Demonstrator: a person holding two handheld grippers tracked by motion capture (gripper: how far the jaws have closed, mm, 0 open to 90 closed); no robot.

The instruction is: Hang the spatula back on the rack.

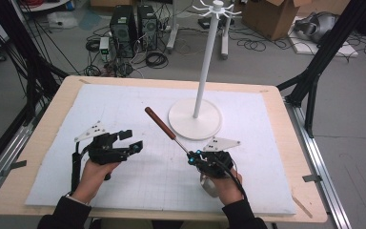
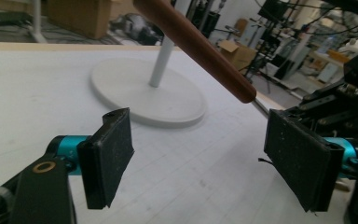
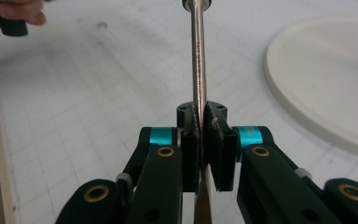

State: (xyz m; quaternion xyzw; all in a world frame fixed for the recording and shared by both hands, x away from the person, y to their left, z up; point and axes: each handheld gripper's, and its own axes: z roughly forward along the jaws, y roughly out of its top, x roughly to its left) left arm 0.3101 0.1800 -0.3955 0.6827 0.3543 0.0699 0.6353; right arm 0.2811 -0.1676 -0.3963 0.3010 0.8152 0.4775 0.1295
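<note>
The right tongs [image 1: 194, 156] clamp the metal shaft of one ladle [image 1: 160, 124], its wooden handle slanting up and away. The left tongs [image 1: 129, 140] stand wide and empty beside it. One white stand [image 1: 195, 119] sits on the worktop [image 1: 47, 129].

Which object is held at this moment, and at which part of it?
The right gripper holds a utensil with a wooden handle by its metal shaft, jaws shut on it. The left gripper is open and holds nothing.

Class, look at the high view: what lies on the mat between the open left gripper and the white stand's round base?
Nothing rests there: bare white mat separates the left gripper from the stand base.
</note>
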